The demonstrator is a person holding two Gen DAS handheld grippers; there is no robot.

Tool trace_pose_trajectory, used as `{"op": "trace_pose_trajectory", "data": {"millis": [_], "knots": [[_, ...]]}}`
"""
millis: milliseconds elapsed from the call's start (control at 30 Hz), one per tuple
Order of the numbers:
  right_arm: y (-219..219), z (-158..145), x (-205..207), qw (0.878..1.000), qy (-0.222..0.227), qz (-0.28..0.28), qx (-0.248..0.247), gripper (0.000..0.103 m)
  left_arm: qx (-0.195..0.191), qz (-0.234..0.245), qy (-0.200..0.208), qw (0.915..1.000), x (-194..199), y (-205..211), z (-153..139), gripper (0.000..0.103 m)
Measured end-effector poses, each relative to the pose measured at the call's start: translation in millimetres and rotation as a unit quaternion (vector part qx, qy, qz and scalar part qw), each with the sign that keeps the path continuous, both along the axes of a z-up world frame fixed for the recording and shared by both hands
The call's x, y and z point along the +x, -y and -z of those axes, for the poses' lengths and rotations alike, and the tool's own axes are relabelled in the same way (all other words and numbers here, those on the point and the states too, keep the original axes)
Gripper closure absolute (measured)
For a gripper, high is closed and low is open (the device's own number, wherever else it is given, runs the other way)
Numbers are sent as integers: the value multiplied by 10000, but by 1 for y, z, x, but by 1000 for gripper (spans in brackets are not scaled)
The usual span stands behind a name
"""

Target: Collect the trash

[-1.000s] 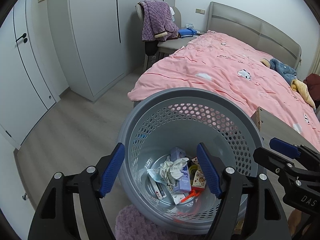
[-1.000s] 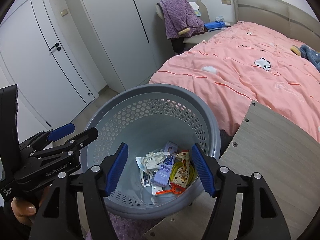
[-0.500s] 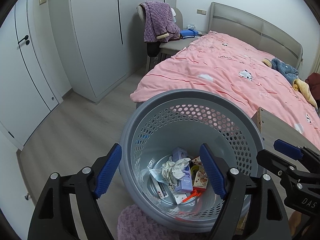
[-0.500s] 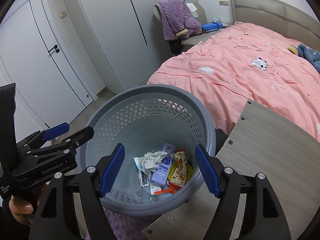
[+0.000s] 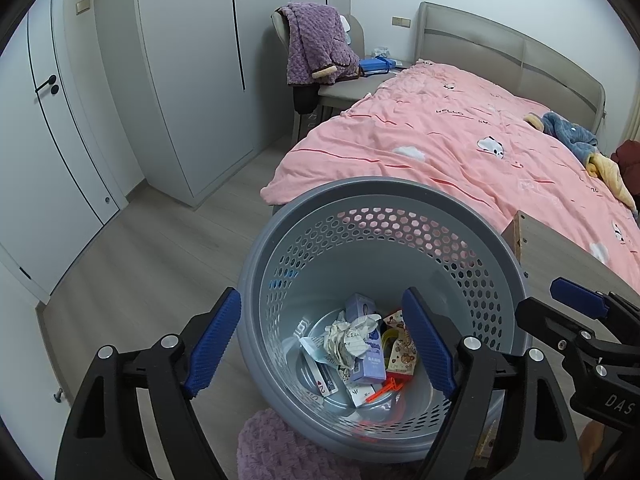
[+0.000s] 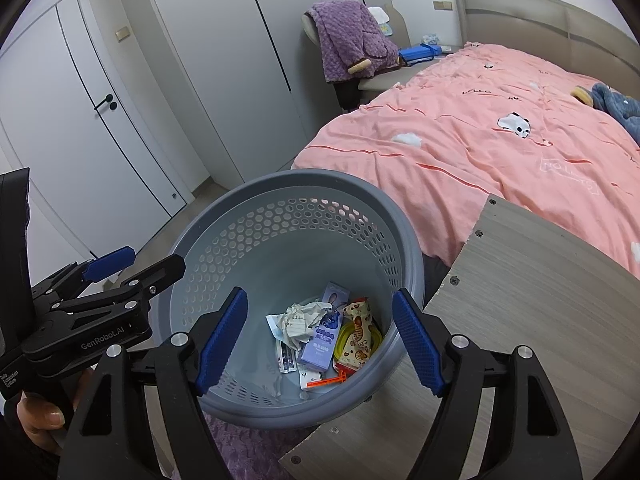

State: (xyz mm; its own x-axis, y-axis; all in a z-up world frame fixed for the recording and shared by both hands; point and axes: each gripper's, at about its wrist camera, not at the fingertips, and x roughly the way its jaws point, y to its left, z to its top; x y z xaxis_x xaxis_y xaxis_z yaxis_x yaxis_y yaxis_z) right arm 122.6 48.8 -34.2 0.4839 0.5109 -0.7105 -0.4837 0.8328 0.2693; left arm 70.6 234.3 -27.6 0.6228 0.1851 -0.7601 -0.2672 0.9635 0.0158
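A grey perforated basket (image 5: 372, 200) stands on the floor by the bed; it also shows in the right wrist view (image 6: 288, 184). Inside lie crumpled paper (image 5: 348, 338), a lilac carton (image 5: 370, 356), a snack wrapper (image 5: 402, 354) and an orange plastic piece (image 5: 386, 390); the paper (image 6: 298, 320) and carton (image 6: 322, 344) show in the right wrist view too. My left gripper (image 5: 320, 344) is open and empty above the basket. My right gripper (image 6: 318, 340) is open and empty above it, and shows at the right in the left wrist view (image 5: 576, 300).
A pink-quilted bed (image 5: 460, 148) lies behind the basket. A wooden tabletop (image 6: 520, 300) sits at the right, its corner touching the basket. A purple rug (image 5: 280, 448) lies below. A chair with a purple blanket (image 5: 316, 44) and wardrobes (image 5: 180, 80) stand behind.
Both grippers have drawn back and up a little from the basket, so it looks smaller and lower. Both stay open and empty.
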Motion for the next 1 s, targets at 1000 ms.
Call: {"op": "trace_pose_trajectory", "data": {"millis": [1000], "knots": [[5,0,1,10000,14,48,24,30,92,-28,-30,9999,-1,5,-1,22]]}}
